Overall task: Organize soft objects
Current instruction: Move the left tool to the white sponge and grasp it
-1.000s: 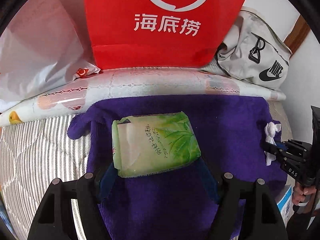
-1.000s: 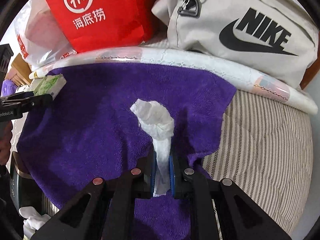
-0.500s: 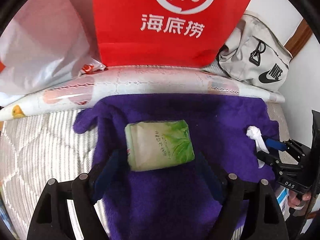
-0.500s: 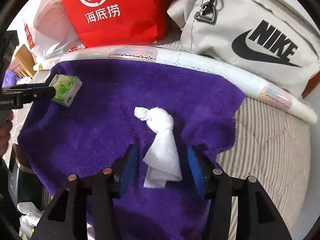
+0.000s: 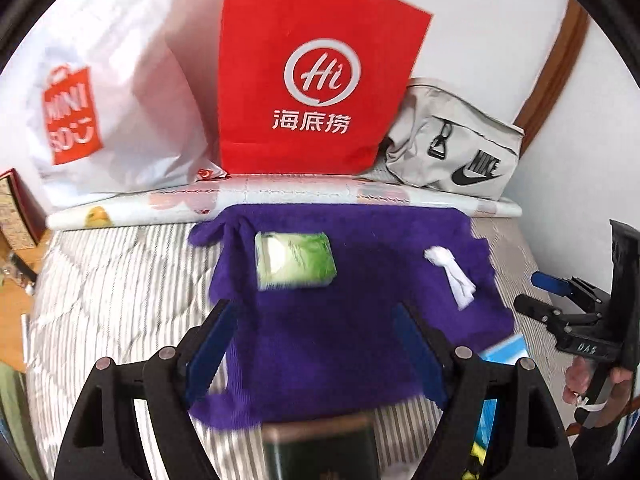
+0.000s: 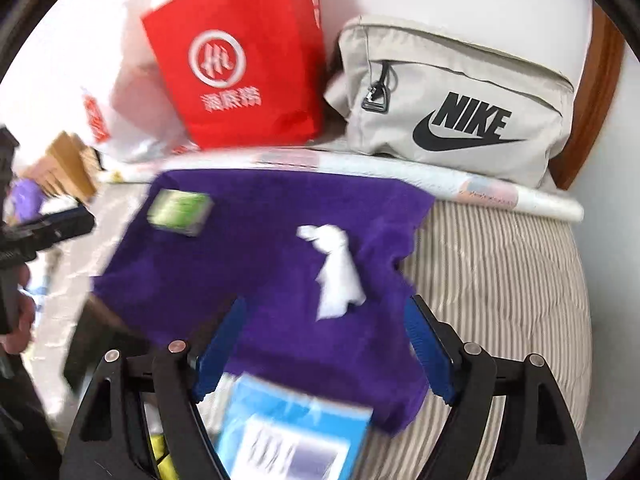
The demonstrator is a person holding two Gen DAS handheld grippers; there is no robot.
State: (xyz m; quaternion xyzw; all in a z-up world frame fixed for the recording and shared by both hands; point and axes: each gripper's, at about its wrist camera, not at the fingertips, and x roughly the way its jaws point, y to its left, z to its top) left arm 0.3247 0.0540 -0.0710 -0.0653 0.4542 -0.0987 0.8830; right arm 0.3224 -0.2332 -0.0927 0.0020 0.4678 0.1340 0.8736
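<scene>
A purple towel [image 5: 340,340] [image 6: 260,260] lies spread on the striped mattress [image 6: 500,280]. On it rest a green tissue pack [image 5: 296,260] [image 6: 180,208] and a knotted white tissue [image 5: 450,276] [image 6: 336,272]. My left gripper [image 5: 312,312] is open and raised above the towel, short of the pack, with nothing between its fingers. My right gripper [image 6: 326,306] hangs just short of the white tissue; its jaws are opening and nothing is between them. Each gripper also shows in the other's view: the right gripper [image 5: 528,292] at the right edge, the left gripper [image 6: 82,218] at the left edge.
A red paper bag [image 5: 316,80], a white shopping bag [image 5: 100,100] and a grey Nike bag [image 5: 452,152] stand along the wall behind a rolled printed mat [image 5: 280,196]. A blue box [image 6: 288,432] and a dark box [image 5: 320,452] lie at the towel's near edge.
The right gripper let go of the white tissue and opened. Both grippers pulled back and up, so the pack and the tissue now lie farther ahead on the towel.
</scene>
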